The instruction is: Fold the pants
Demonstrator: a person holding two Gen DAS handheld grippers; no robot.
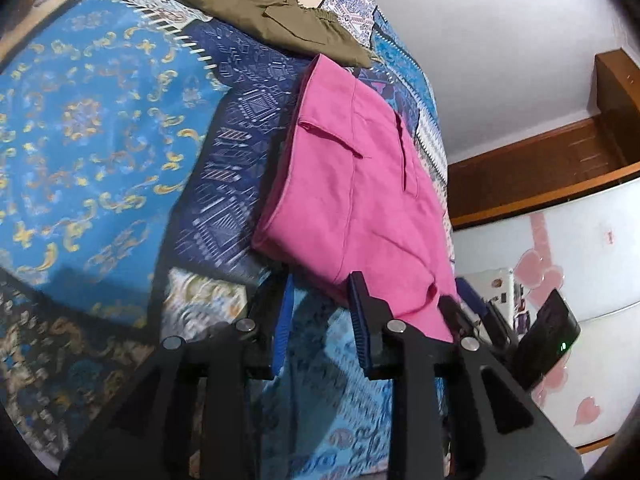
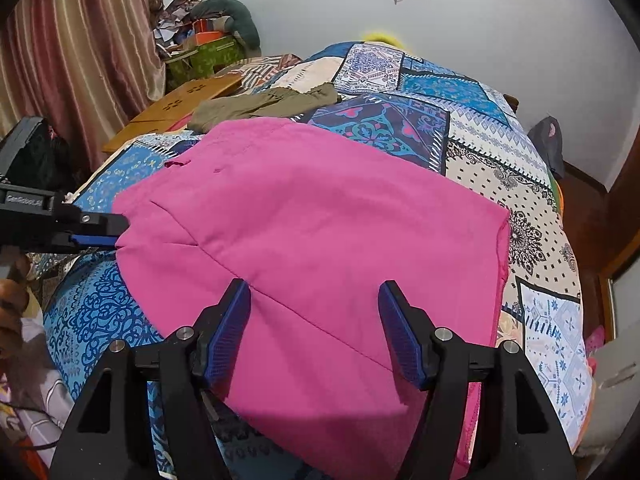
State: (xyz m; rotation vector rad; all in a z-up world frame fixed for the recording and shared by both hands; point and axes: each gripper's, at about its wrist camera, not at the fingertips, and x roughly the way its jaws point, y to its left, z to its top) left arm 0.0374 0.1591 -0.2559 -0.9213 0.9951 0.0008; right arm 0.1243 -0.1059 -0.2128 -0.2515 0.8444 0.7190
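Pink pants (image 2: 304, 248) lie folded flat on the patterned bedspread (image 2: 532, 220); they also show in the left wrist view (image 1: 356, 196). My left gripper (image 1: 320, 304) is open, its fingers just short of the near edge of the pants, nothing between them. It shows from the side in the right wrist view (image 2: 96, 232) at the left edge of the pants. My right gripper (image 2: 314, 320) is open wide, hovering over the near part of the pants, holding nothing.
Olive-green pants (image 1: 276, 16) lie further up the bed, also in the right wrist view (image 2: 264, 106). A wooden board (image 2: 176, 112) and cluttered boxes (image 2: 200, 48) sit at the far left by the curtain. A white cabinet (image 1: 580, 264) stands right of the bed.
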